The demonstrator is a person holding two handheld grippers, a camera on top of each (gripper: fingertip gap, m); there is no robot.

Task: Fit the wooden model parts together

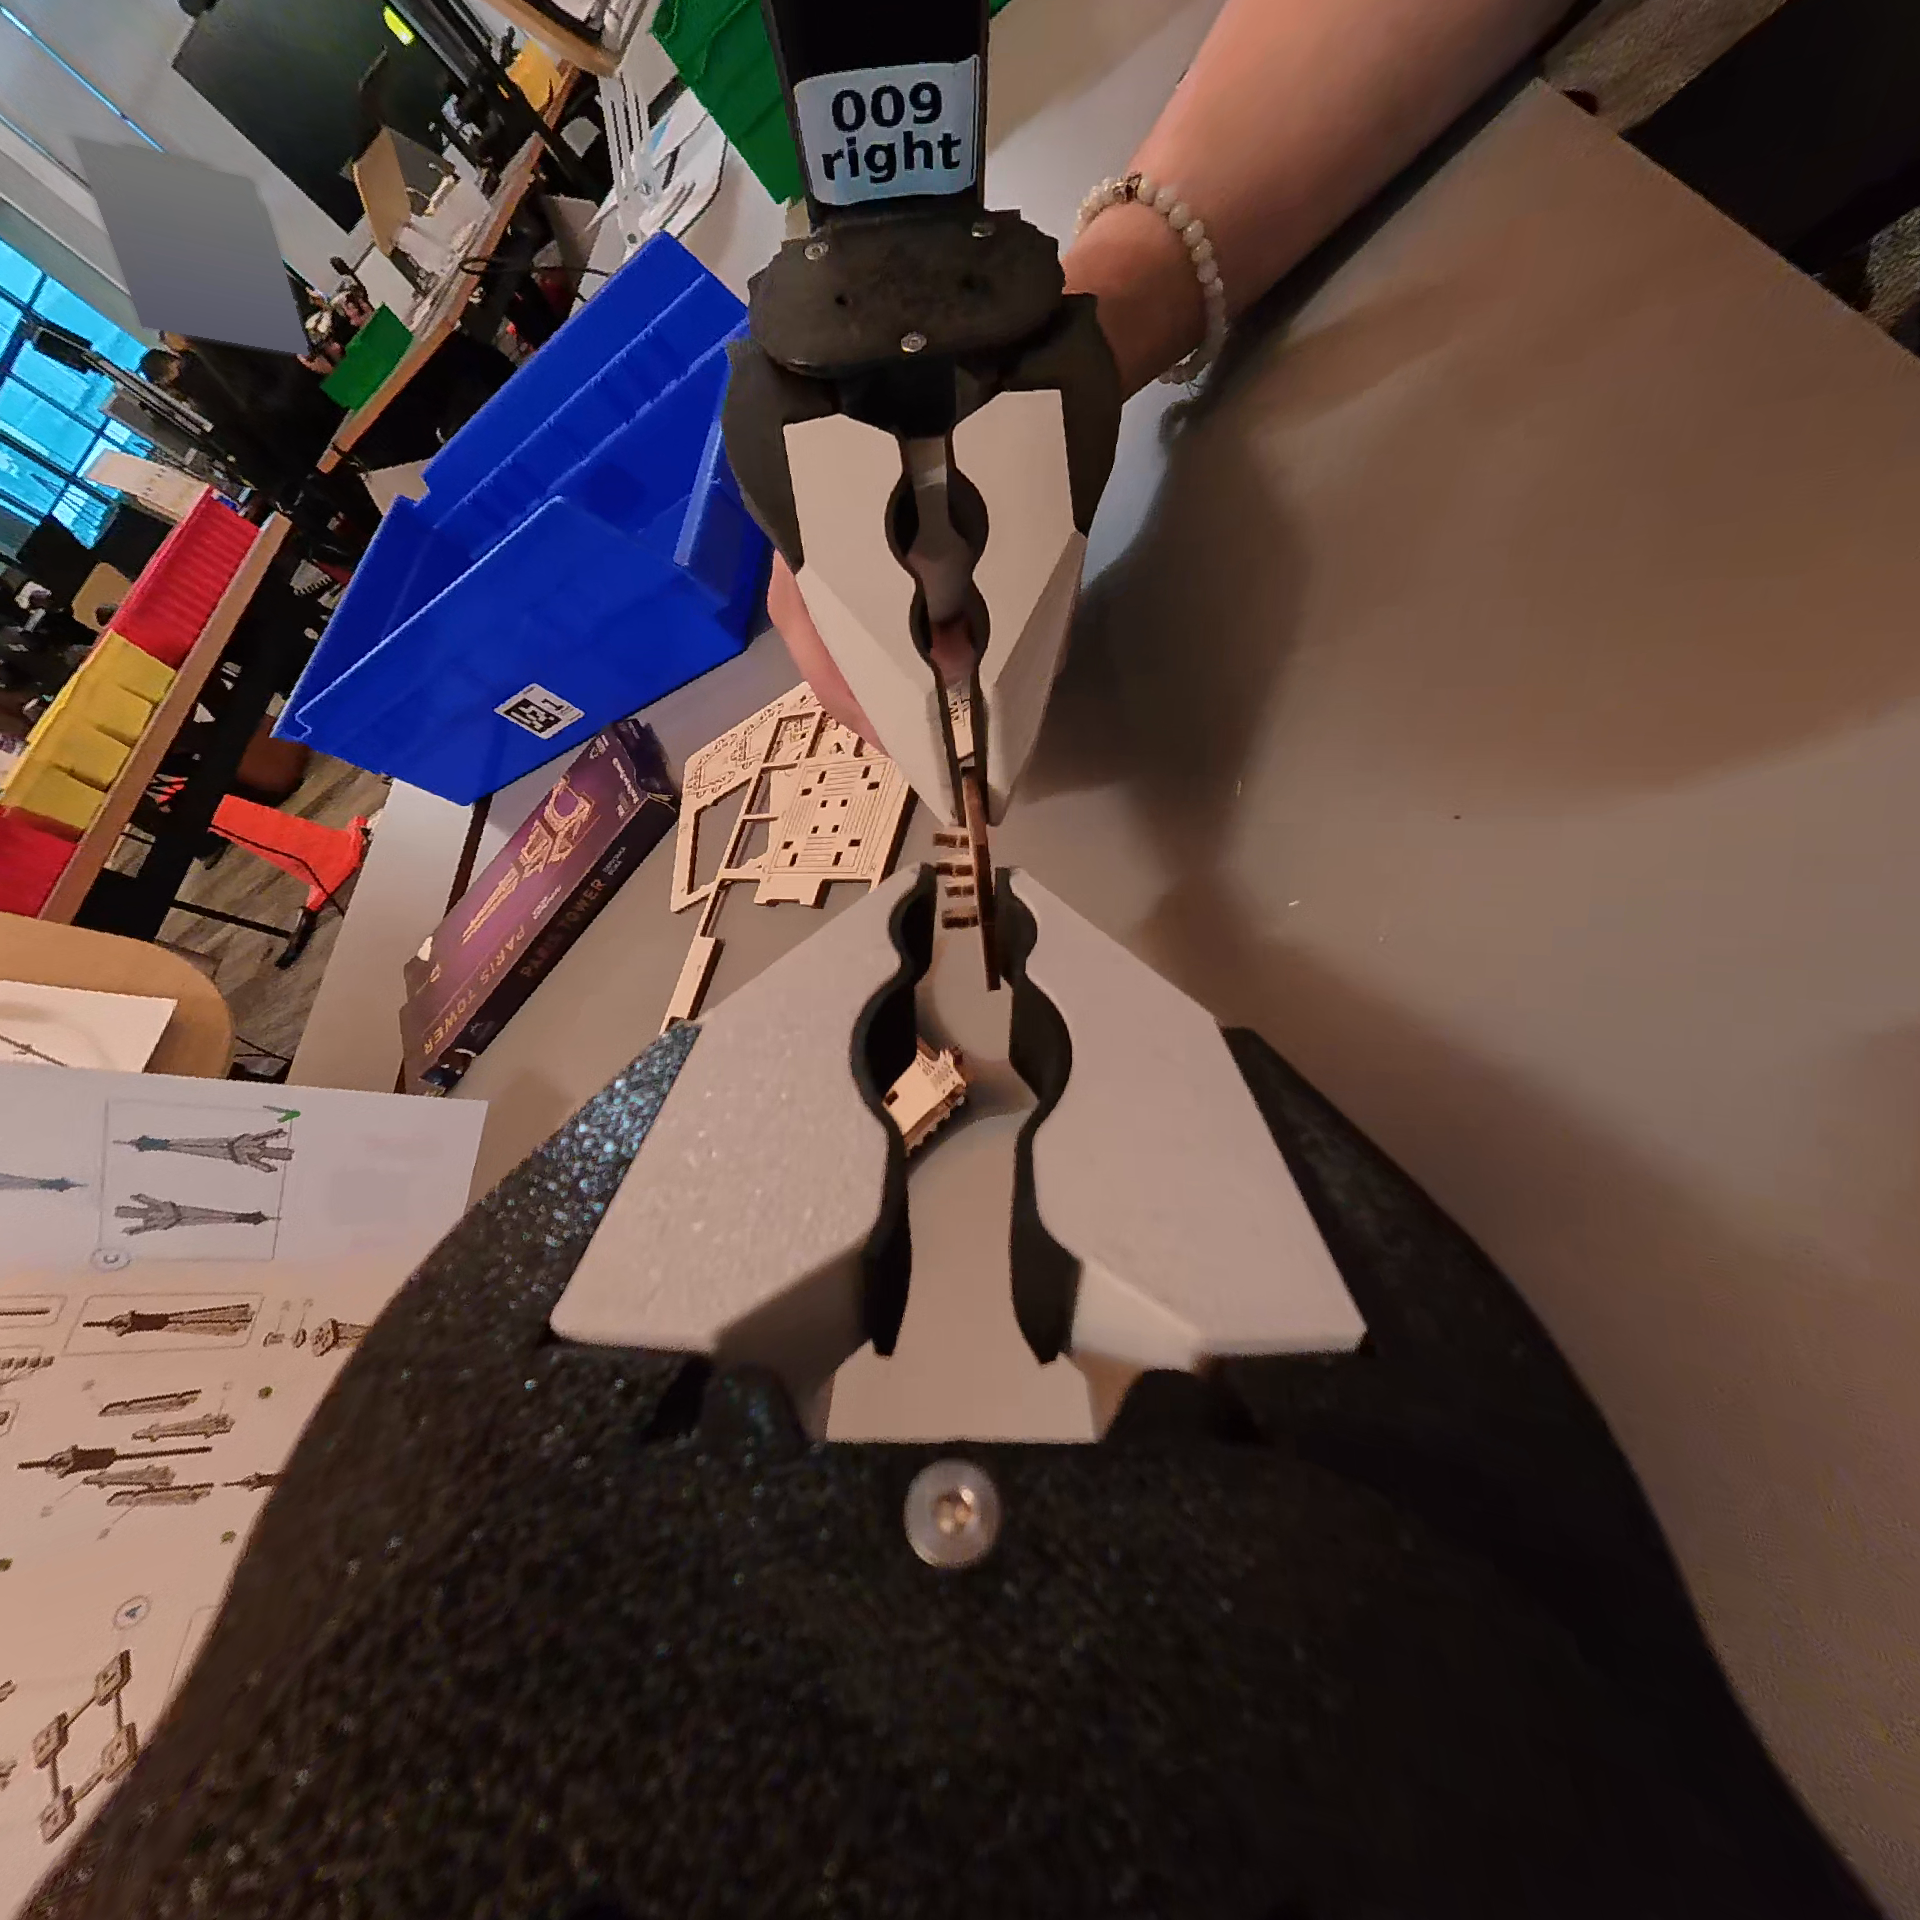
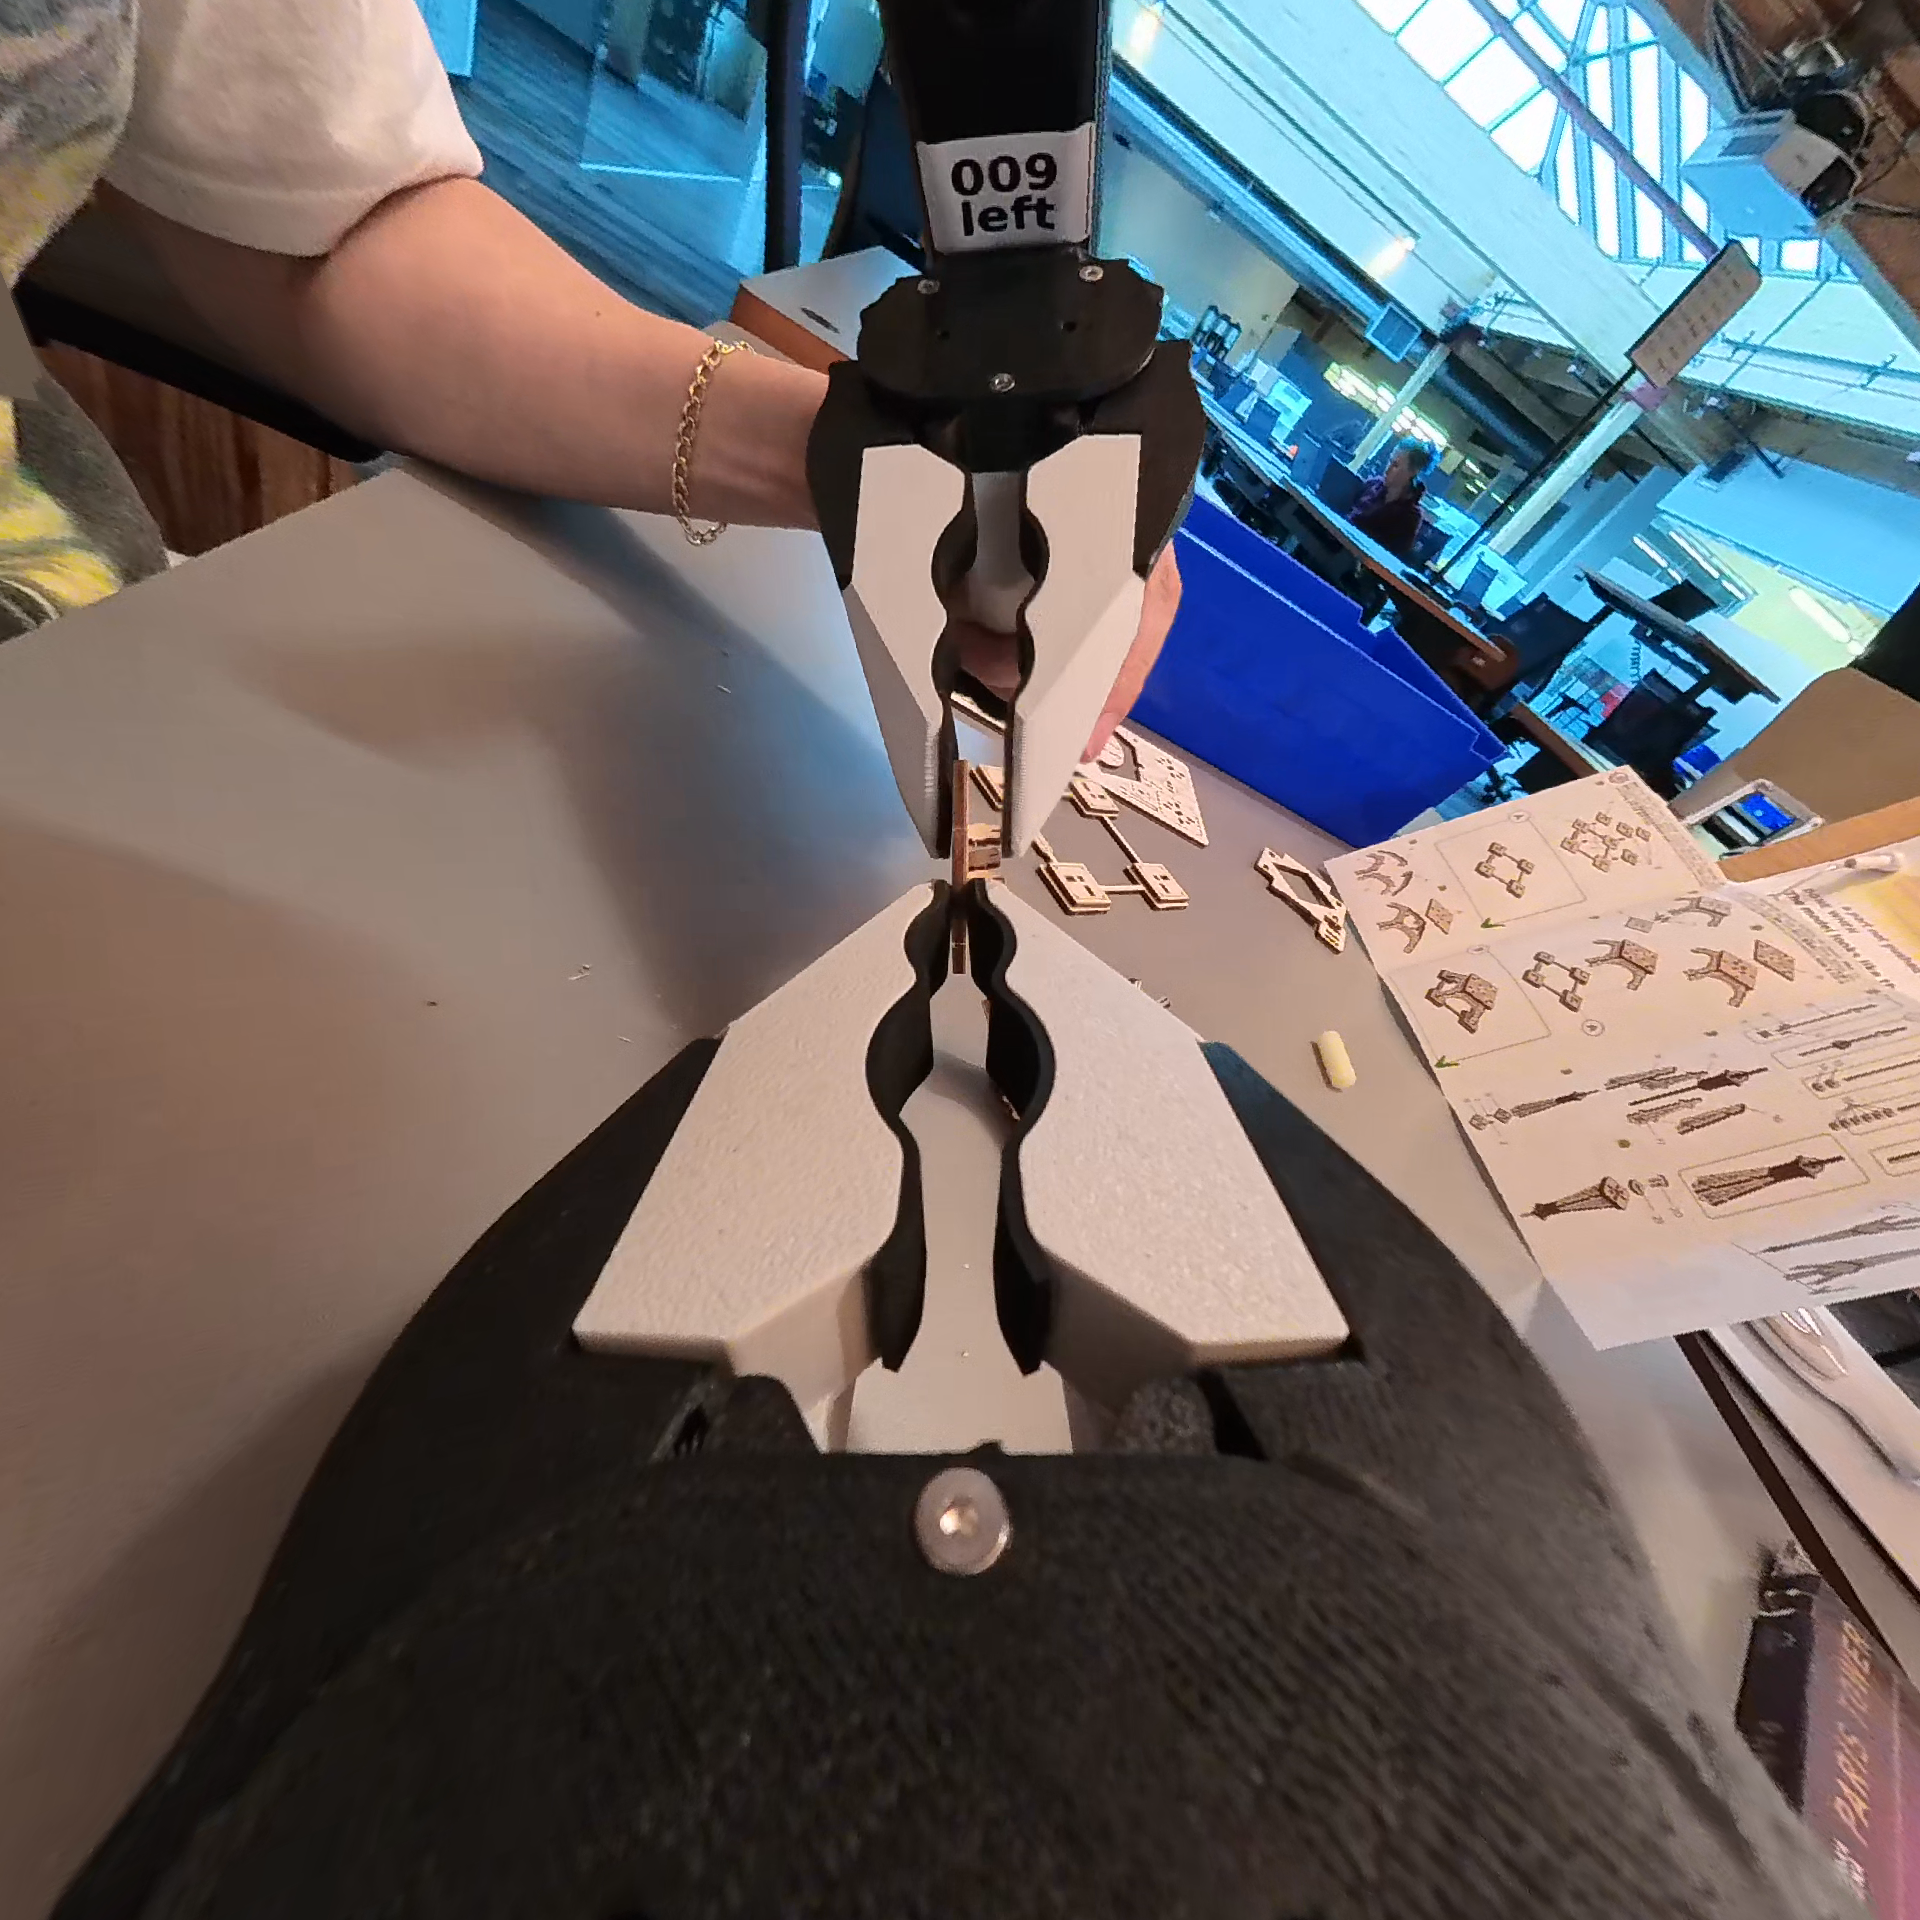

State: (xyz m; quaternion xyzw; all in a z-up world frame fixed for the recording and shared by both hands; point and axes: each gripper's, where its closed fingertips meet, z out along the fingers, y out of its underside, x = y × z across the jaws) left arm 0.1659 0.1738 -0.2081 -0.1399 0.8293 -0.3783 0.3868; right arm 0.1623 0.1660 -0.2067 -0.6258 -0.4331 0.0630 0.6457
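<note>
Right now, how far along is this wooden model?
Early, it seems. Some base pieces already lie assembled on the table. The left gripper and right gripper are tip to tip, pressing two small wooden parts together. A punched sheet holds more, so much remains.

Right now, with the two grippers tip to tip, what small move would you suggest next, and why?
Probably ease the right gripper forward a touch, in line with the left gripper. Each is shut on a piece: the right on a thin wooden strip, the left on a small wooden part. The pieces meet at the tips, but I cannot tell whether they are seated.
</note>
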